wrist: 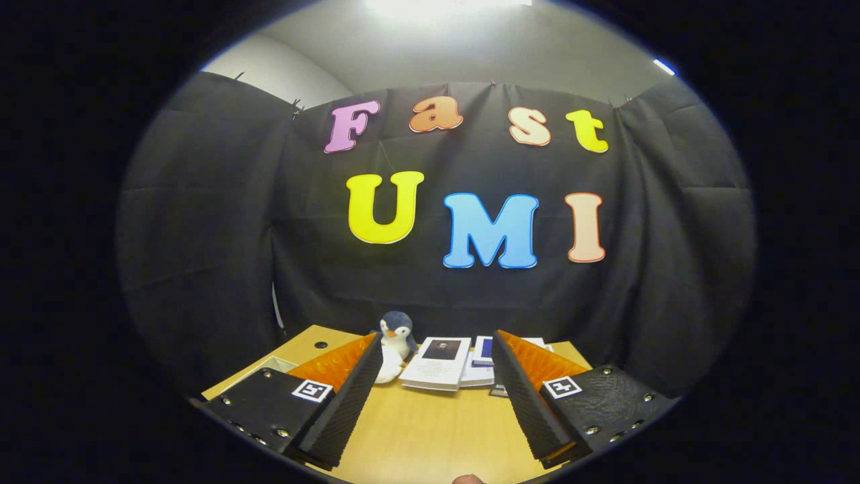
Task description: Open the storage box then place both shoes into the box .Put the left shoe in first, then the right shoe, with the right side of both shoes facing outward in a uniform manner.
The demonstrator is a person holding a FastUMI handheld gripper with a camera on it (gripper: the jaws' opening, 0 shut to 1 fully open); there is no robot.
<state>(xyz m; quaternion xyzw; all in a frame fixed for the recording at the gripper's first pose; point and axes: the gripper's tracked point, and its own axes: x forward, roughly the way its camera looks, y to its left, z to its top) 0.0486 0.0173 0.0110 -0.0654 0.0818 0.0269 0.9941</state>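
Note:
My gripper (437,338) is open, its two fingers spread wide with nothing between them. It hovers over a light wooden table (430,430) and points level toward the black cloth wall at the back. Bare tabletop lies between the fingers.
Just beyond the fingertips, at the table's far edge, stand a small penguin plush (395,339) and a stack of books and booklets (445,363). A pale flat object (269,368) lies at the table's left edge beside the left finger. The cloth wall (201,269) closes off the back and sides.

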